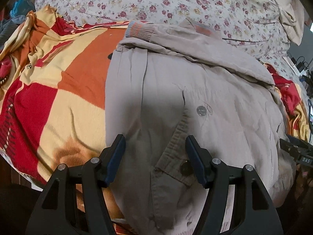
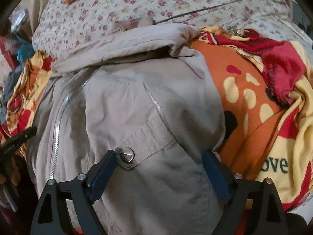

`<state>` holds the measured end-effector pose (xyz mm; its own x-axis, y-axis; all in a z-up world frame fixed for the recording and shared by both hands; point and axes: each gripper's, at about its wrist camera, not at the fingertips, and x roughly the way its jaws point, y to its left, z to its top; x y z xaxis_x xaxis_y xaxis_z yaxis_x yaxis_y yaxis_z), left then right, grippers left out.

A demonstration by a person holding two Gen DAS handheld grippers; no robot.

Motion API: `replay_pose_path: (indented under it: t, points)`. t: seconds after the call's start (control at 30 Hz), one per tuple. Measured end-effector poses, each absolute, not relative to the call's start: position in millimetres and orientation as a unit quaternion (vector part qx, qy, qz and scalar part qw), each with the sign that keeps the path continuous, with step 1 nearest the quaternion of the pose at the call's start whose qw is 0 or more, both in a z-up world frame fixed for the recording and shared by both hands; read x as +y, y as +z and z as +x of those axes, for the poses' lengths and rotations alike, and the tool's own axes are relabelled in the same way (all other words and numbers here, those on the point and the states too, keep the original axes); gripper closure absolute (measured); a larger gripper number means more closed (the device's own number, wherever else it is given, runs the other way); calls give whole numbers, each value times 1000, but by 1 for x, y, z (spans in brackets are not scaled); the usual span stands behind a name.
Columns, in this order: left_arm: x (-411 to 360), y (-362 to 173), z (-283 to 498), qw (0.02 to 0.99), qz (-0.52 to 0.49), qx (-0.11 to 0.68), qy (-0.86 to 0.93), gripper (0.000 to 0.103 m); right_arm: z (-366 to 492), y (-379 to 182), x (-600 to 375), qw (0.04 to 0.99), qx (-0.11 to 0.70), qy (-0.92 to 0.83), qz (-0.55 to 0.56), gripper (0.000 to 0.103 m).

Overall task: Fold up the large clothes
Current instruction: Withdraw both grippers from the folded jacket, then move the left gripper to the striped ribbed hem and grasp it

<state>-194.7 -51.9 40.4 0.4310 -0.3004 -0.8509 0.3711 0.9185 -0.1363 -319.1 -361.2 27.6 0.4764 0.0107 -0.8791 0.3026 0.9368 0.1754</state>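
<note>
A beige jacket [image 1: 195, 90] lies on a bed, its sleeves folded over its upper part; a ribbed cuff [image 1: 139, 30] shows at the top. It has metal snap buttons [image 1: 201, 110] and a zipper [image 2: 58, 121]. My left gripper [image 1: 155, 146] is open, its jaws wide apart just above the jacket's lower left part near a pocket flap. My right gripper [image 2: 158, 162] is open over the jacket [image 2: 137, 101], jaws astride a pocket flap with a snap [image 2: 127, 154]. The other gripper's tip [image 2: 19, 137] shows at the left in the right wrist view.
A red, orange and yellow blanket [image 1: 58, 78] lies under the jacket and also shows in the right wrist view [image 2: 254, 117]. A floral sheet [image 1: 156, 2] covers the bed beyond. Another beige cloth [image 1: 289, 13] sits at the far right. Clutter [image 2: 17, 54] lies off the bed's left side.
</note>
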Motion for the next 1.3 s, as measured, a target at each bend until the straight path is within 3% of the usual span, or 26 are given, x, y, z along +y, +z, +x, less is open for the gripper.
replay_pose_path:
  t: [0.2,0.37,1.0,1.3]
  points:
    - [-49,40,-201,845,34,494,-202,39,-319,22,-360,848,502,-74,155,0]
    - [-48,42,-206,848,38,488,-203,39,-333,23,-366,869,449,-78,194,0]
    - [-34,51,-232,849,55,479,-217,39,-360,62,-339,872,460,-115,121,1]
    - [-13,47,-238,847,49,489,-200,39,-374,61,-341,869,461,-106,147,1]
